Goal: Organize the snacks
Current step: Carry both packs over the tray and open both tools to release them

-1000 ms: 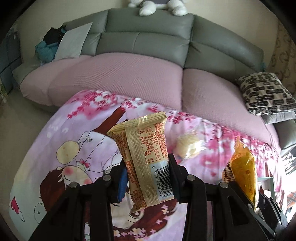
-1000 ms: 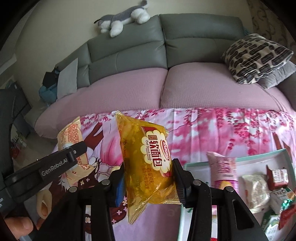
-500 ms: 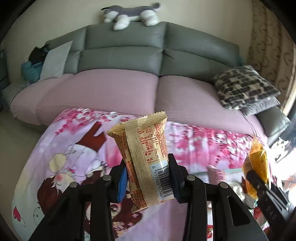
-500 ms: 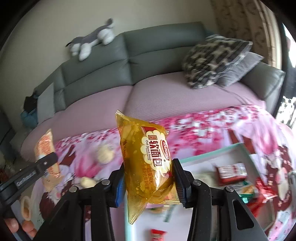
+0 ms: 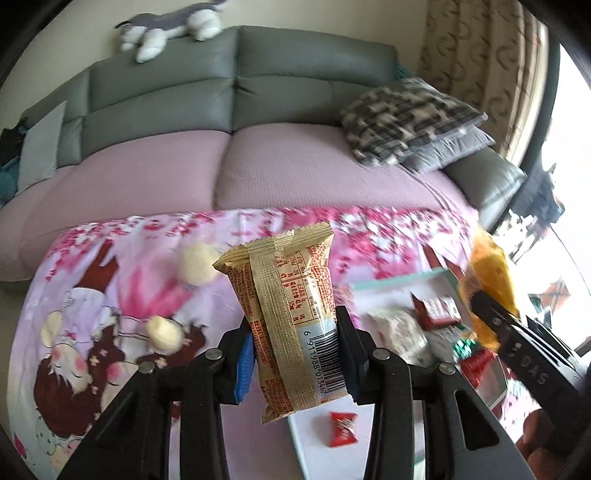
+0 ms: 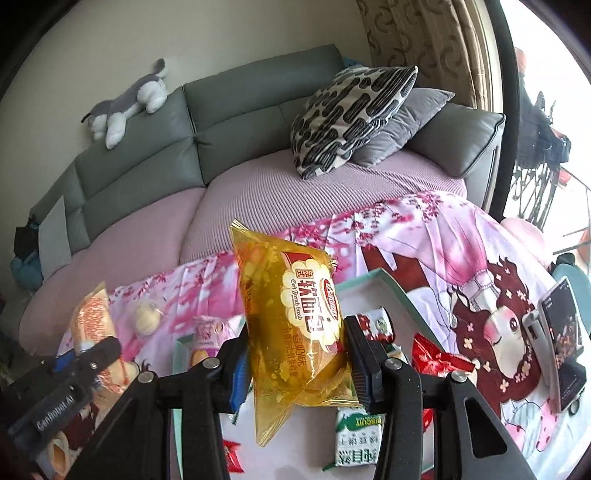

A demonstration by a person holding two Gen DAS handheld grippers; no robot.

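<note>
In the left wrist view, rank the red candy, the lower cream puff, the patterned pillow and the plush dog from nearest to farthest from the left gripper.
1. Red candy, just below right of the left gripper.
2. Lower cream puff, left on the cloth.
3. Patterned pillow, right on the sofa.
4. Plush dog, atop the sofa back.

Home living room, grey sofa [image 6: 229, 122], patterned cushion [image 6: 351, 114]

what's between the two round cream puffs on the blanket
Nothing: between the upper puff and the lower puff only bare printed blanket shows, in the left wrist view.
</note>
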